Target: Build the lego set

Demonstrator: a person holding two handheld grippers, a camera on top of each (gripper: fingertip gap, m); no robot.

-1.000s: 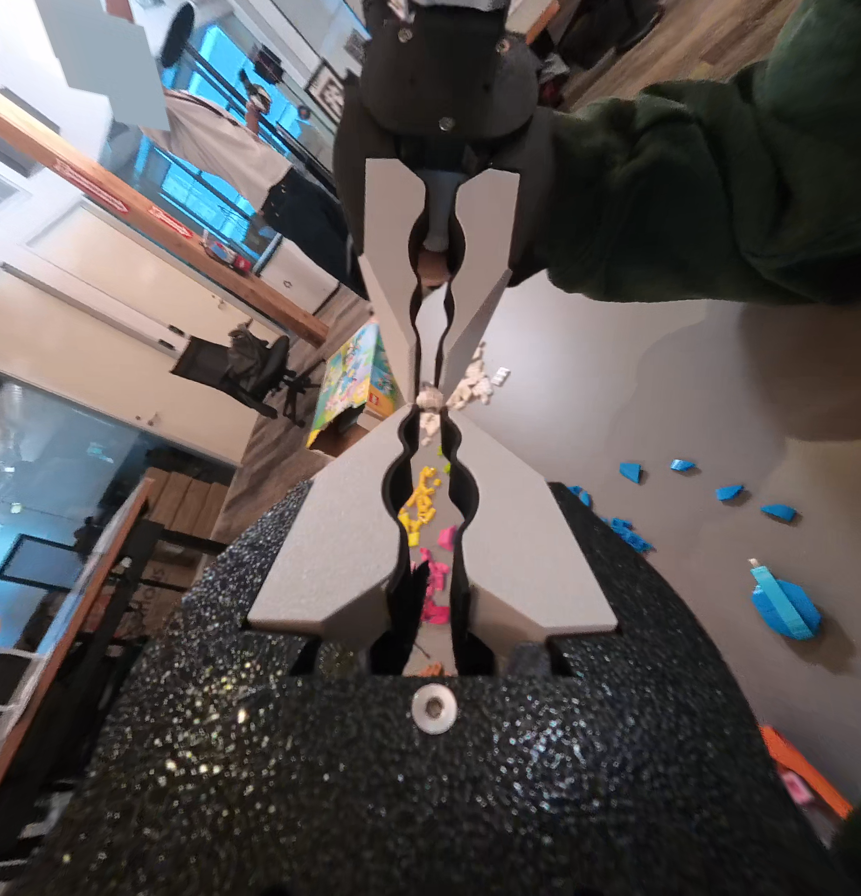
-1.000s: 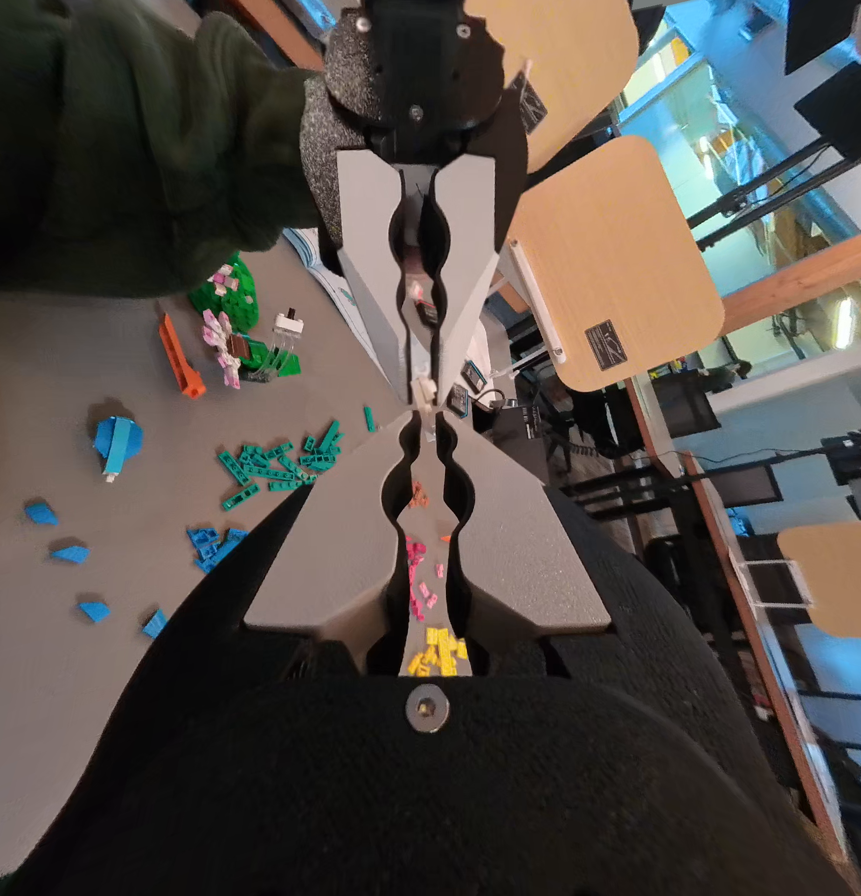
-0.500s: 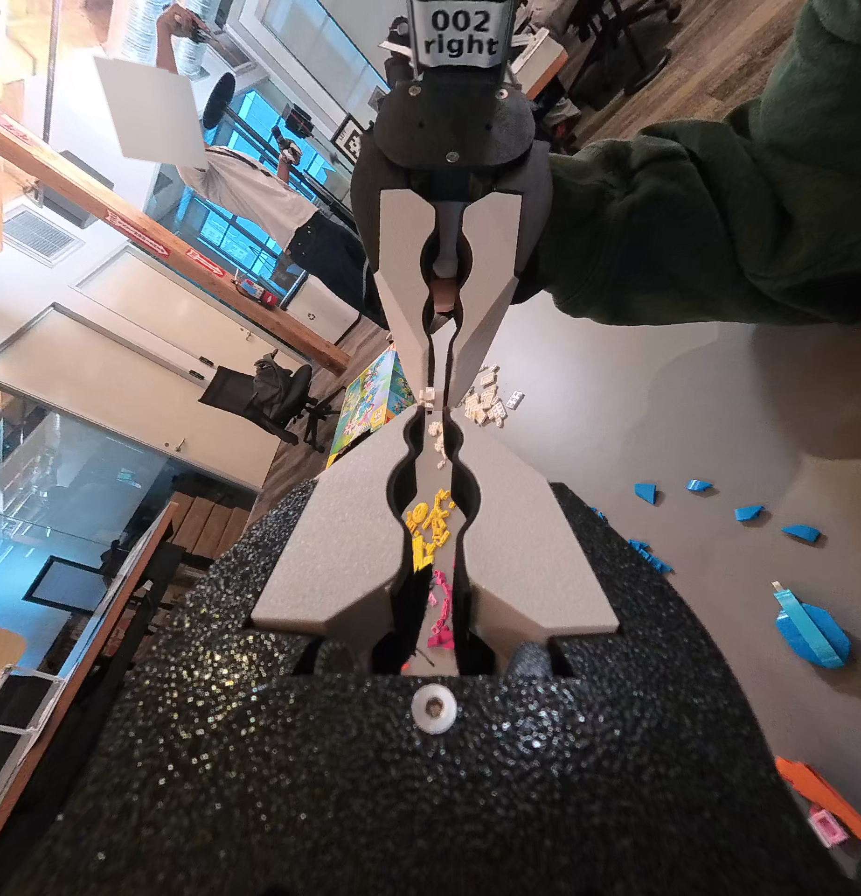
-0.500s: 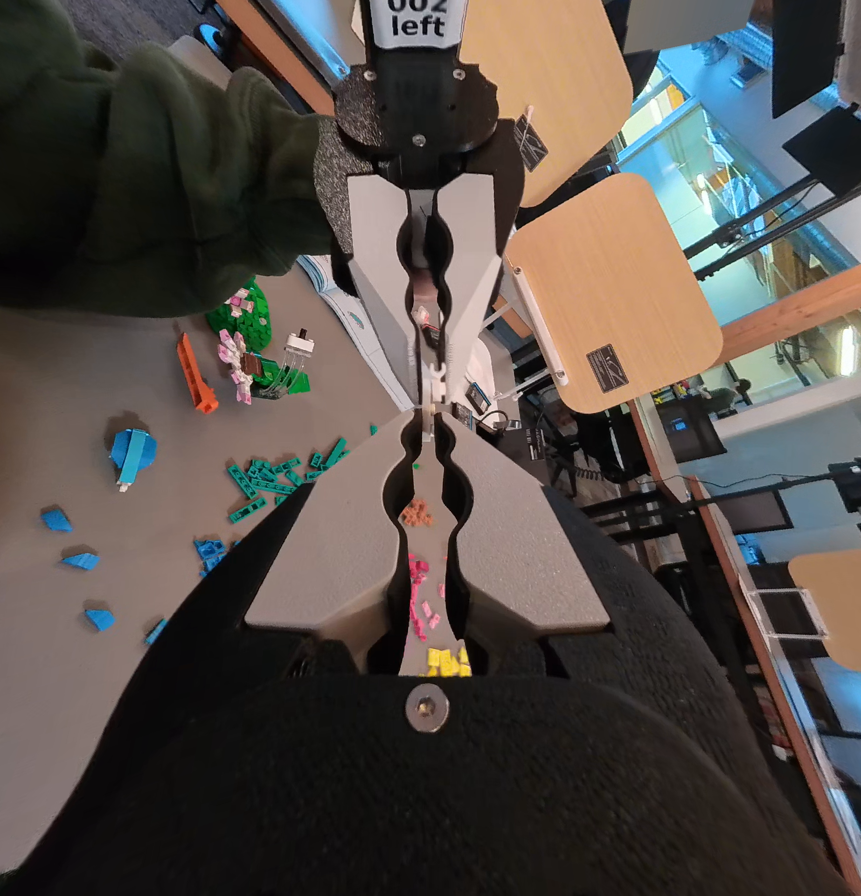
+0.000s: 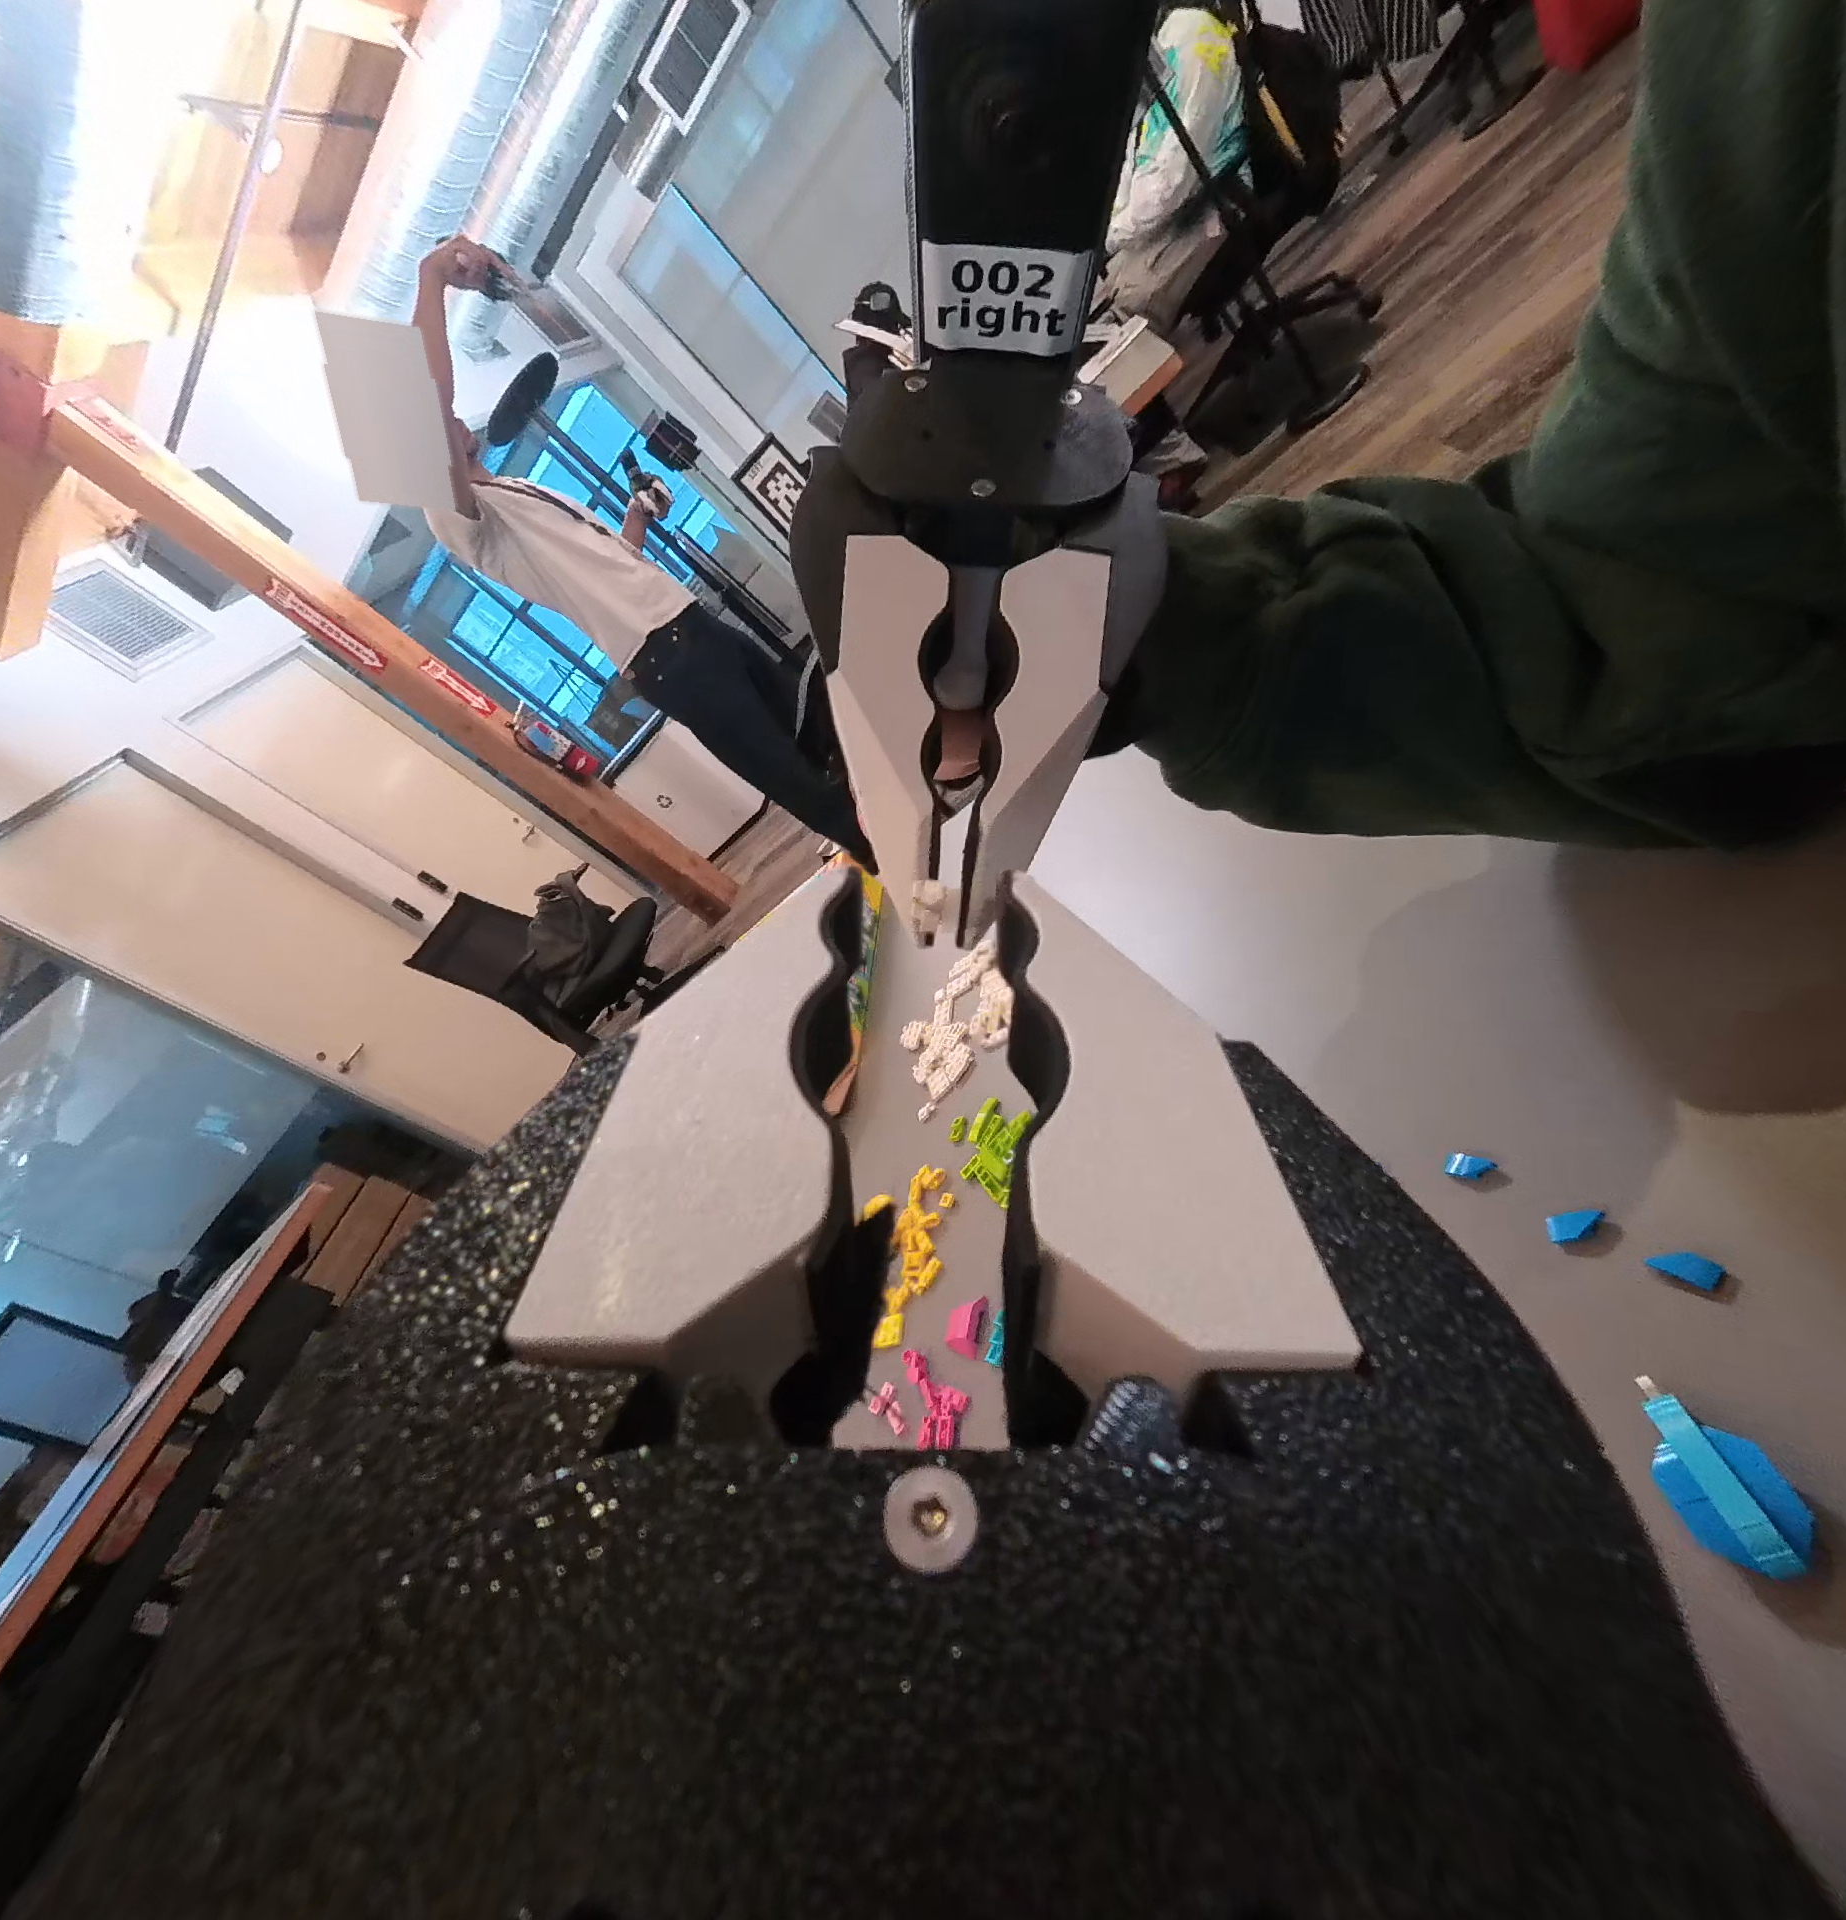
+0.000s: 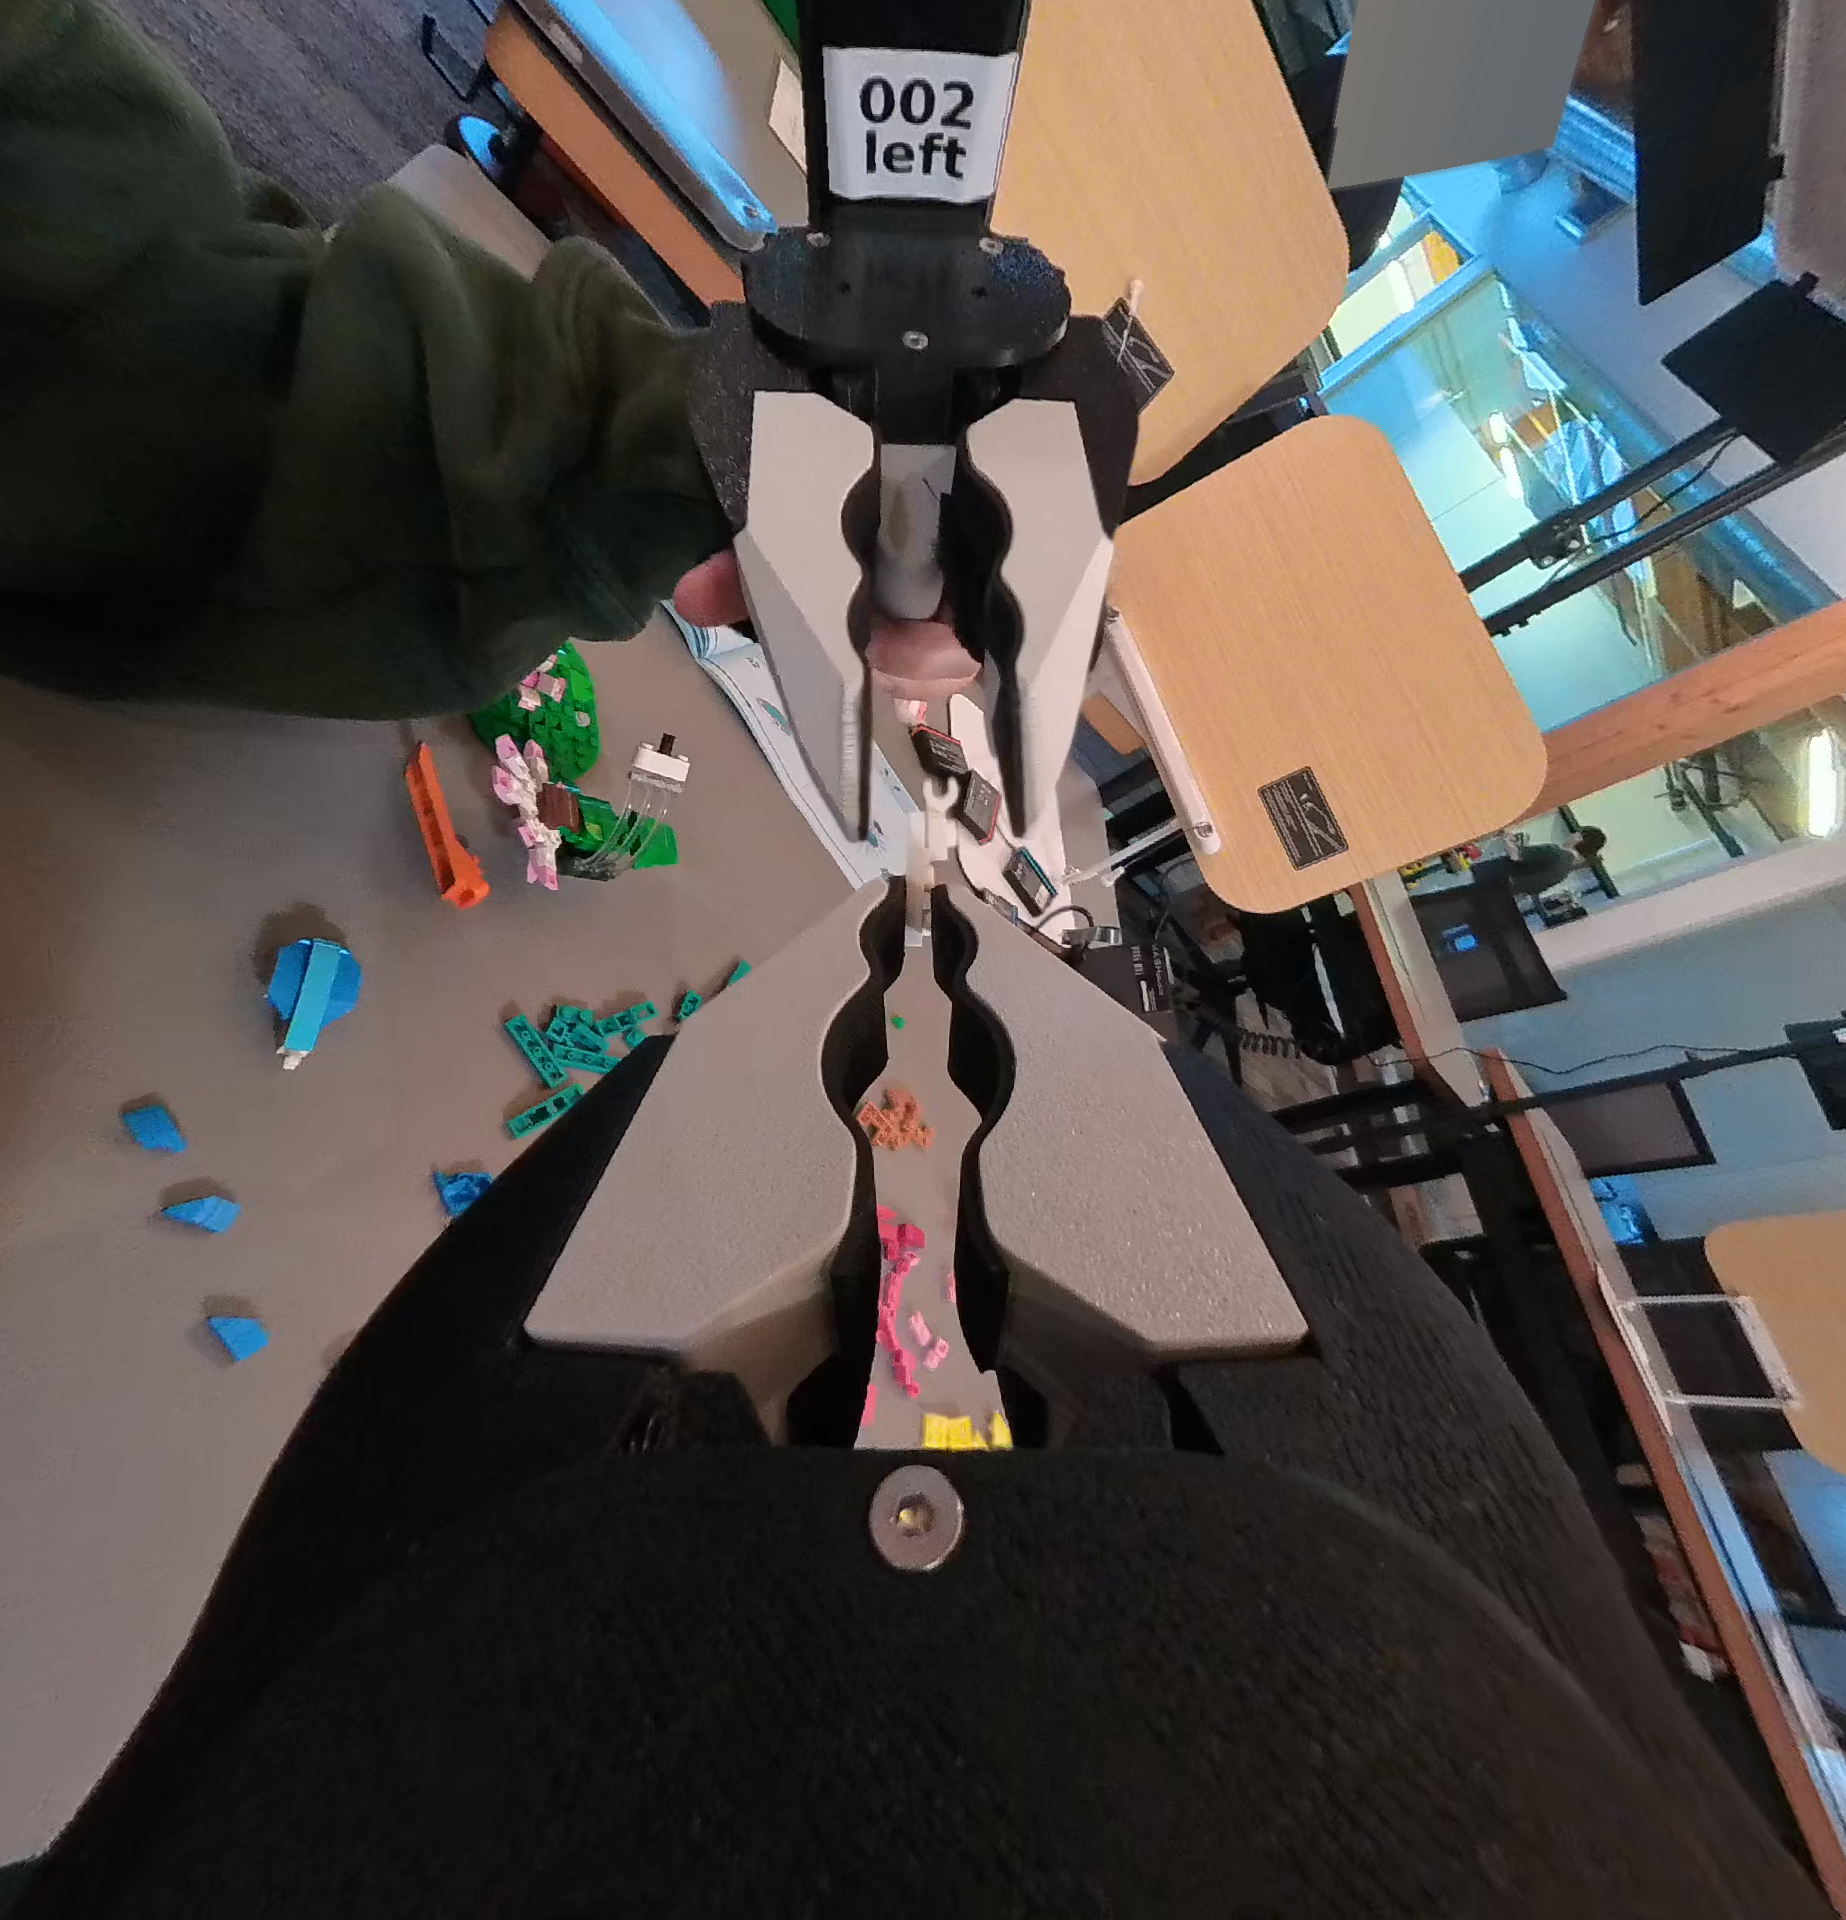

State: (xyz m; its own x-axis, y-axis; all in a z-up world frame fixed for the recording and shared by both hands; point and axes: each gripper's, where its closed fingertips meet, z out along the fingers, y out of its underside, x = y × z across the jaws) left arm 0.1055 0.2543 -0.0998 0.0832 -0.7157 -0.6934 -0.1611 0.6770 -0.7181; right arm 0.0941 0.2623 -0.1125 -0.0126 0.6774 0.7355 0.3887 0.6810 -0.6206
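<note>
Left wrist view looks along your left gripper [image 5: 924, 914], tilted, over a wide grey tabletop [image 5: 1314, 987] that falls away to office floor beyond its far edge. Your left gripper's fingers stand parted and hold nothing. Facing it tip to tip, your right gripper [image 5: 940, 930] has its fingers closed almost together on a small white piece [image 5: 929, 904]; from the right wrist view that white piece [image 6: 924, 842] stands up between the two grippers, its clip end uppermost.

Scattered below lie sorted heaps: white bricks [image 5: 955, 1023], lime bricks [image 5: 992, 1148], yellow bricks [image 5: 914, 1262] and pink bricks [image 5: 934, 1403]. Teal bricks [image 6: 576, 1044], blue wedges [image 5: 1573, 1226], a blue sub-assembly [image 5: 1729, 1496] and a green flowered model [image 6: 576, 779] sit further off, well apart from the grippers.

This looks like a mid-air handover or joining. To do it well, keep your right gripper steady, bring your left fingers squarely around the piece's free end, and close before releasing. Keep both grippers above the tabletop's middle, since a dropped piece near the far edge could roll off. Room is open on both sides.
</note>
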